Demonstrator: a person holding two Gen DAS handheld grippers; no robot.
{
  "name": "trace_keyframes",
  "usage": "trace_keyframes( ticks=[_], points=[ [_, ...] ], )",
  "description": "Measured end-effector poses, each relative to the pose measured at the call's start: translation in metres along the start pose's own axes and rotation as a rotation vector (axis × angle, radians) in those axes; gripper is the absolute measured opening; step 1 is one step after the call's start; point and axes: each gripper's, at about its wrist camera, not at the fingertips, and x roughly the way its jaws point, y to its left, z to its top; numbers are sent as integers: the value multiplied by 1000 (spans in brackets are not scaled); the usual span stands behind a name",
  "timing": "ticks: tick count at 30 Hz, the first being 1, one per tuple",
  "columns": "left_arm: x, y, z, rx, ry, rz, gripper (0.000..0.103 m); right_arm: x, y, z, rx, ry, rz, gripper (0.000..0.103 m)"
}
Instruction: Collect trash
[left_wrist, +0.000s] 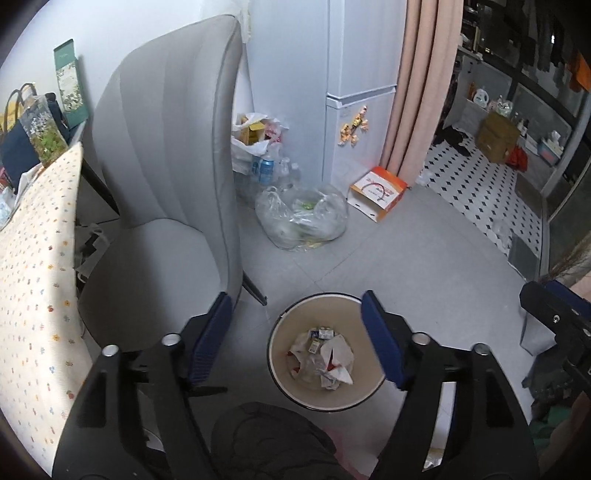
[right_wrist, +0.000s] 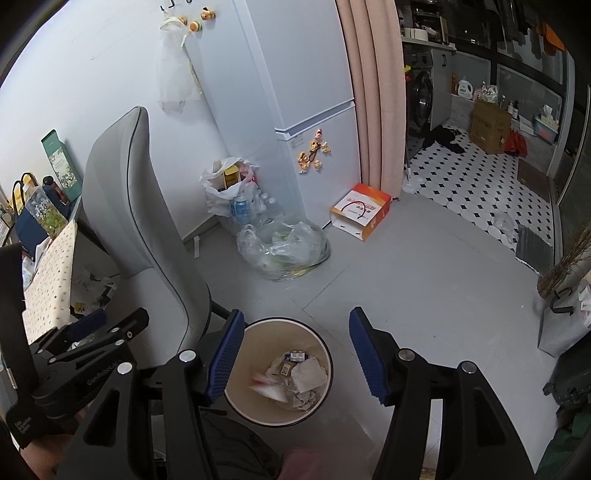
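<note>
A round cream waste bin (left_wrist: 280, 354) with a dark rim stands on the grey floor, holding crumpled white paper and wrappers (left_wrist: 325, 358). It also shows in the right wrist view (right_wrist: 240, 384), with a blurred pale piece (right_wrist: 269, 384) among the trash inside. My left gripper (left_wrist: 295, 332) hangs open and empty above the bin. My right gripper (right_wrist: 295, 347) is also open and empty above it. The right gripper shows at the right edge of the left wrist view (left_wrist: 557, 321), and the left gripper at the left of the right wrist view (right_wrist: 92, 332).
A grey chair (left_wrist: 162, 177) stands left of the bin beside a table with a dotted cloth (left_wrist: 37, 280). A clear plastic bag (left_wrist: 303, 218), a white bag with bottles (left_wrist: 258, 147) and an orange box (left_wrist: 378, 192) sit by the white fridge (left_wrist: 358, 110).
</note>
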Motion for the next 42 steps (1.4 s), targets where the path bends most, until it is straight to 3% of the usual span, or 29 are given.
trace_keyframes(
  ticks=[3, 9, 19, 42],
  points=[
    [-8, 7, 0, -12, -21, 16, 86, -4, 6, -2, -6, -6, 10, 60],
    [-25, 22, 0, -29, -52, 46, 96, -18, 17, -1, -27, -43, 12, 76],
    [-64, 62, -8, -101, -107, 73, 97, -46, 54, 0, -97, -88, 28, 90],
    [-169, 164, -48, -304, -275, 151, 97, -136, 166, -12, -305, -196, 113, 95]
  ],
)
